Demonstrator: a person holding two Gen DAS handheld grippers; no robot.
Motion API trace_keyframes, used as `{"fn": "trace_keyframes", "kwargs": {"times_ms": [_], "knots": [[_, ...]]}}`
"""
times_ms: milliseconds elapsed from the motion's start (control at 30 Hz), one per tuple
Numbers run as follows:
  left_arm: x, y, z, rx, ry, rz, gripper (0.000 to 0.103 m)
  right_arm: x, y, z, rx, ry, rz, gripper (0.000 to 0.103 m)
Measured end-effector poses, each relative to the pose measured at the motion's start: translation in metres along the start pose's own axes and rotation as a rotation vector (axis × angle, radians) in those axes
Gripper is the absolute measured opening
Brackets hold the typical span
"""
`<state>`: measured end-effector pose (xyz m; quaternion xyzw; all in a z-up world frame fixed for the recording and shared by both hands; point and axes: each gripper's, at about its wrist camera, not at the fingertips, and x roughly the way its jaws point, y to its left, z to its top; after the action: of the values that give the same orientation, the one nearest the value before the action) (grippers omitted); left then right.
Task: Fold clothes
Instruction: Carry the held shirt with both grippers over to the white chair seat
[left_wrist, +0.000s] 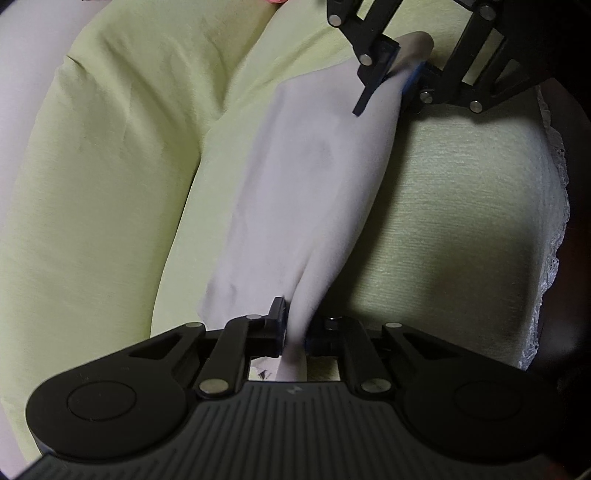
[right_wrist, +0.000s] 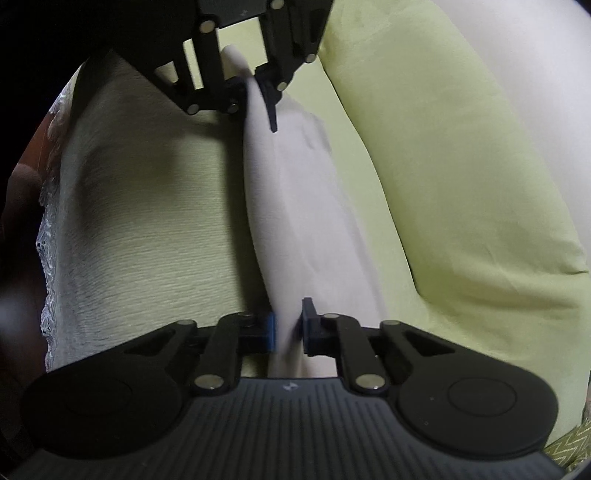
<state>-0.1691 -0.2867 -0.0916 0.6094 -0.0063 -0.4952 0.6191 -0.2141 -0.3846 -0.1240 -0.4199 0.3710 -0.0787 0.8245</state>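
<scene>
Both claws clench a pale garment (left_wrist: 306, 192) above the green cushion (left_wrist: 454, 206): left claw (left_wrist: 295, 328) and right claw (right_wrist: 290, 326) grip opposite ends, apparently stretching it flat for folding.

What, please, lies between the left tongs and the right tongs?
A pale garment spans between the left tongs and the right tongs, pinched by both above the green sofa cushion; both wrist views show it.

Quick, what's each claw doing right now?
Left claw: closed on one end of the white garment.
Right claw: closed on its other end.
</scene>
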Motion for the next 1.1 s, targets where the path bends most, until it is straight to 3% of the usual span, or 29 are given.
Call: {"fn": "trace_keyframes", "kwargs": {"times_ms": [333,600,867,1100], "knots": [[-0.014,0.030,0.019,0.002,-0.055,0.093,0.009,-0.032,-0.037,0.007,-0.003,-0.023,-0.101,0.007],[-0.047,0.040,0.049,0.040,-0.153,0.139,0.009,-0.089,-0.051,0.005,0.031,0.001,-0.202,0.007],[-0.085,0.034,0.109,0.119,-0.340,0.151,0.009,-0.171,-0.068,-0.018,0.112,0.109,-0.328,0.007],[-0.115,0.009,0.181,0.234,-0.585,0.093,0.009,-0.264,-0.066,-0.085,0.208,0.314,-0.457,0.007]]}}
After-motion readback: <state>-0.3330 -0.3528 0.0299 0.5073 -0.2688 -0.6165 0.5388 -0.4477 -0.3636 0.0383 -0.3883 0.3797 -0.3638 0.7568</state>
